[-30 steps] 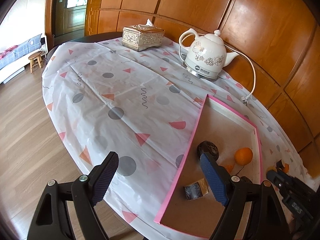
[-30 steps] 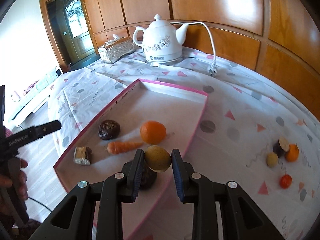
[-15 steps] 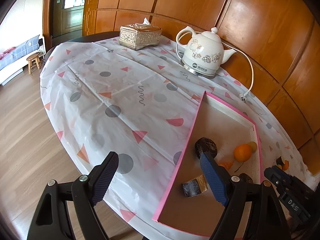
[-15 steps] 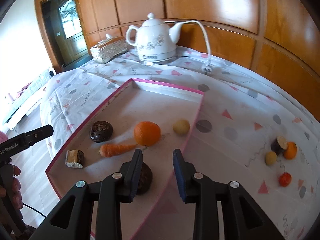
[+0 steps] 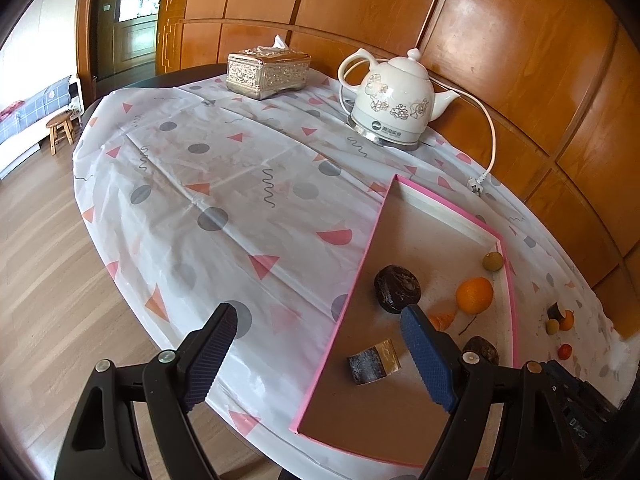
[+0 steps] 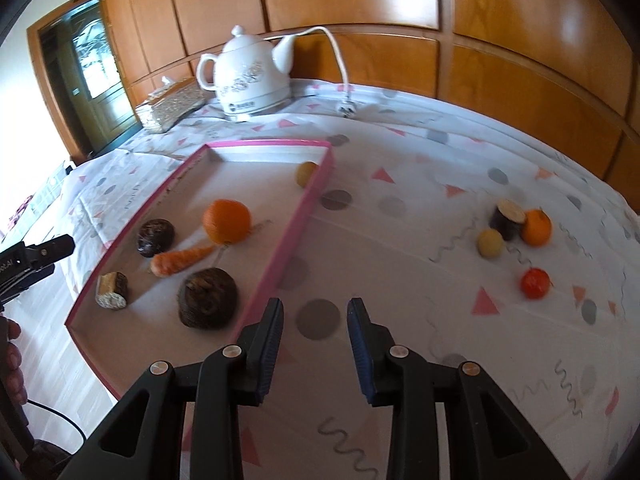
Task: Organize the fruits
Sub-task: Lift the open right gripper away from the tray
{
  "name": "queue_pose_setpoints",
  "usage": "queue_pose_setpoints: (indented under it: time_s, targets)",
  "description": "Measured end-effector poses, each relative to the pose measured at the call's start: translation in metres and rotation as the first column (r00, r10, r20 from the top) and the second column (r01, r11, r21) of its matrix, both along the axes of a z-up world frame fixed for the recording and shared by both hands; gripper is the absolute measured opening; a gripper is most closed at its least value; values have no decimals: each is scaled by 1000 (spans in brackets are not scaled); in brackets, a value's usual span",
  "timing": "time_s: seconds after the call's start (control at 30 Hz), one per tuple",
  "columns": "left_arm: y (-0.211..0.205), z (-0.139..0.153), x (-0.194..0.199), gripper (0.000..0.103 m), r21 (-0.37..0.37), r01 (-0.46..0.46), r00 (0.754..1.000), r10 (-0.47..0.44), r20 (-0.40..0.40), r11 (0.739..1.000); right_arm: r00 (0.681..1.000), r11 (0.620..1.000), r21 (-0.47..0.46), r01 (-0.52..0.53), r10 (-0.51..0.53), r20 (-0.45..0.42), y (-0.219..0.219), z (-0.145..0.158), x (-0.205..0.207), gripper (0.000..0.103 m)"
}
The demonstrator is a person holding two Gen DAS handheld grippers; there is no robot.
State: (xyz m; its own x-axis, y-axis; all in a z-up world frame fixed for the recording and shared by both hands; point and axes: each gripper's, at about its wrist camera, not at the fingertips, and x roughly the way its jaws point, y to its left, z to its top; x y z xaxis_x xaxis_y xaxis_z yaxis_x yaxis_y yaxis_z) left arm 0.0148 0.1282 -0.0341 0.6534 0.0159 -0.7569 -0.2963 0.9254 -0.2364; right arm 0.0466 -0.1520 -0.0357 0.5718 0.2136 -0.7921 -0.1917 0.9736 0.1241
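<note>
Between picks: right gripper (image 6: 316, 322) narrow and empty, left gripper (image 5: 320, 354) wide, empty; next, reaching loose fruits (image 6: 514, 232) for tray (image 6: 304, 204).

Bare tablecloth (image 6: 400, 264) lay open between the pink-rimmed tray (image 6: 298, 224) and four loose fruits (image 6: 514, 236); a kettle (image 6: 250, 76) blocked the back.

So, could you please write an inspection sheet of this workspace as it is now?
Surface: tablecloth, patterned, covering the table.
Job's things: pink-rimmed tray holds orange, carrot, yellowish fruit, two dark fruits, cut piece; small fruits lie outside on the cloth.
Clutter: kettle, tissue box.
Grippers: left gripper open, empty; right gripper jaws have just been opening, nothing between.
Cables: kettle cord, plug loose on cloth.
Surroundings: wood-panelled wall, stool.
</note>
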Motion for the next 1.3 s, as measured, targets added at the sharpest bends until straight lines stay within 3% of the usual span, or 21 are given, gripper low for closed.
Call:
queue_pose_setpoints:
  time_s: [0.8,1.3]
  targets:
    - [-38,10,1,84,61,120,993,-121,10,991,981,981,-25,193,-193,14,-55,-3,-18,38]
    - [-91,19,11,84,104,278,960,-280,9,955,966,966,-31,257,-256,21,-79,-2,-25,38]
